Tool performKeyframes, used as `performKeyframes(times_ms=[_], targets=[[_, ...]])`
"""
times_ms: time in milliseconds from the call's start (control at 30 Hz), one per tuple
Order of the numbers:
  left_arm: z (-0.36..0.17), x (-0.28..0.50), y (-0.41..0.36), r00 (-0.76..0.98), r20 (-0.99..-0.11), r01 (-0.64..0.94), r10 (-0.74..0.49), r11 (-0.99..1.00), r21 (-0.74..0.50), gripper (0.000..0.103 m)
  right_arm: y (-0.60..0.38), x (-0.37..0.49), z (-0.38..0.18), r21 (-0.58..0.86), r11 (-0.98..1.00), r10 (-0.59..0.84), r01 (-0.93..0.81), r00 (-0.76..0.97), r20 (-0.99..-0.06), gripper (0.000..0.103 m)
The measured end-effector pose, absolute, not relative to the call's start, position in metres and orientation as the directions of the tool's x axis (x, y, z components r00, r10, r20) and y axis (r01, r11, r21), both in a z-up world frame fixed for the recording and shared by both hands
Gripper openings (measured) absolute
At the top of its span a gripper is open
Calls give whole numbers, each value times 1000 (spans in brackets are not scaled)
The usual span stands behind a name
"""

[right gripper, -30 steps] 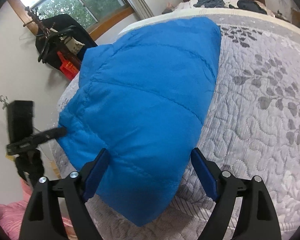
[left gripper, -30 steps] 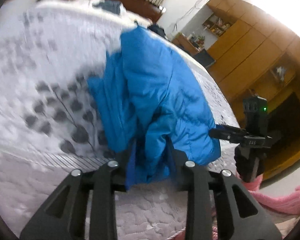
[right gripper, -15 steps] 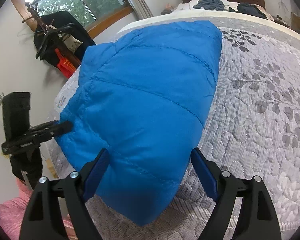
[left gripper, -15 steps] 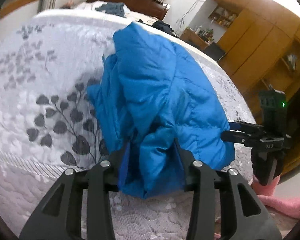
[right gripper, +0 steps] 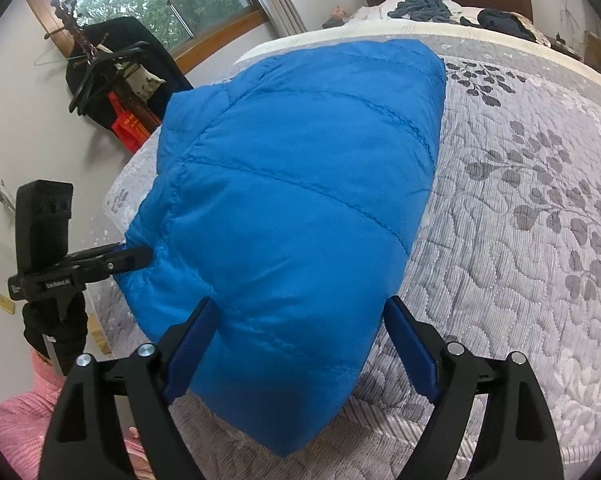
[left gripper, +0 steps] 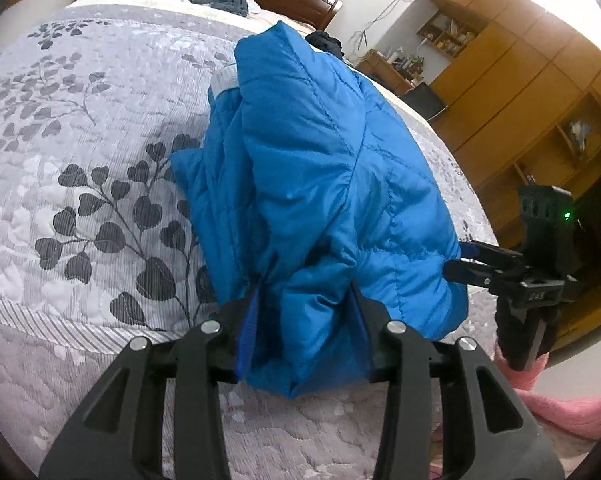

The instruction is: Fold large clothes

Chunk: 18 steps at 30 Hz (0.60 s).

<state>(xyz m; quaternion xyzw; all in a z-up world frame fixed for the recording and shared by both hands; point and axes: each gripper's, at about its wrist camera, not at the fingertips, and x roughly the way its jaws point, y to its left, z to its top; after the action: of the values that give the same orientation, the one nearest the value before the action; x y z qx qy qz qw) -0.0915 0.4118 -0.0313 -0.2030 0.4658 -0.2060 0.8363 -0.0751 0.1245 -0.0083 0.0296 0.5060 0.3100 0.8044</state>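
Nearest the cameras, the left gripper (left gripper: 304, 320) is closed on a bunched corner of the blue puffer jacket (left gripper: 320, 184), while the right gripper (right gripper: 300, 344) stands wide open astride the other near corner, its blue pads (right gripper: 410, 344) not visibly pressing the fabric. Since only one corner is truly pinched, a pull or lift from here would likely drag the slick, puffy bundle askew or let the layers slide and spring open. Farther off, the folded jacket lies along the near half of the leaf-patterned bedspread (right gripper: 520, 220).
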Motion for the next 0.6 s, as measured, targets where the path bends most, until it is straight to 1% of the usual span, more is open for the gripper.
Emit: performKeyframes(times_ms=[33,100,167,233,433,533,600], targets=[[-30,-92,413,481,-692,154,-539,829,-538,42,124,-75,-8,362,806,529,-469,296,-795,86],[-26,-92,417,474,-686,150,-553,818,-555,48,123,-74,-9,363,805,531,-469,295,-795,86],[-22,-91,421,469,-673,141,-572,801,-582,52,123,-74,-8,362,804,531,-472,296,-794,86],[-13,-90,426,477,-662,134,-577,793,-595,55,122,-74,-8,357,803,531,-478,299,-793,86],[16,-85,428,550,-673,144,-495,850,-507,68,121,-74,-8,360,797,537,-486,297,-790,86],[20,-66,422,551,-701,154,-452,881,-447,69,122,-74,-8,355,796,536,-491,298,-790,87],[18,-50,421,537,-711,162,-455,882,-442,69,123,-74,-8,351,796,534,-493,299,-791,87]])
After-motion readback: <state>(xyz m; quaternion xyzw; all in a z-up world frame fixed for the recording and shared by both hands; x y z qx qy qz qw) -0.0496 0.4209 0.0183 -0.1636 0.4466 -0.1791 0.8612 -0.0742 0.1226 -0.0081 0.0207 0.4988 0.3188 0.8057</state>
